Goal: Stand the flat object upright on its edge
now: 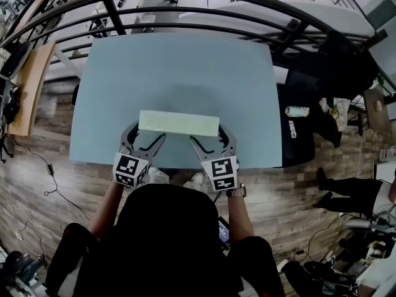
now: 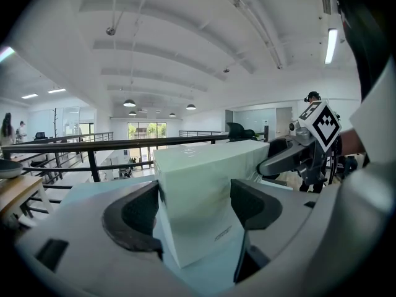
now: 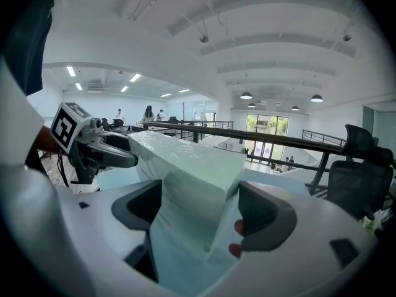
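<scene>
A long, pale green flat box (image 1: 178, 122) lies crosswise near the front edge of the light blue table (image 1: 179, 67). My left gripper (image 1: 145, 138) is at its left end and my right gripper (image 1: 208, 140) at its right end. In the left gripper view the box (image 2: 204, 190) fills the gap between the two dark pads (image 2: 133, 214), and both press on its sides. The right gripper view shows the box (image 3: 192, 184) leaning between the pads (image 3: 263, 215), touching both. Its underside is hidden.
A black railing (image 1: 185, 8) curves round the far side of the table. A wooden bench (image 1: 28, 85) stands to the left. A dark desk with small items (image 1: 297, 113) sits right of the table, and a person's legs (image 1: 346, 190) show on the wood floor.
</scene>
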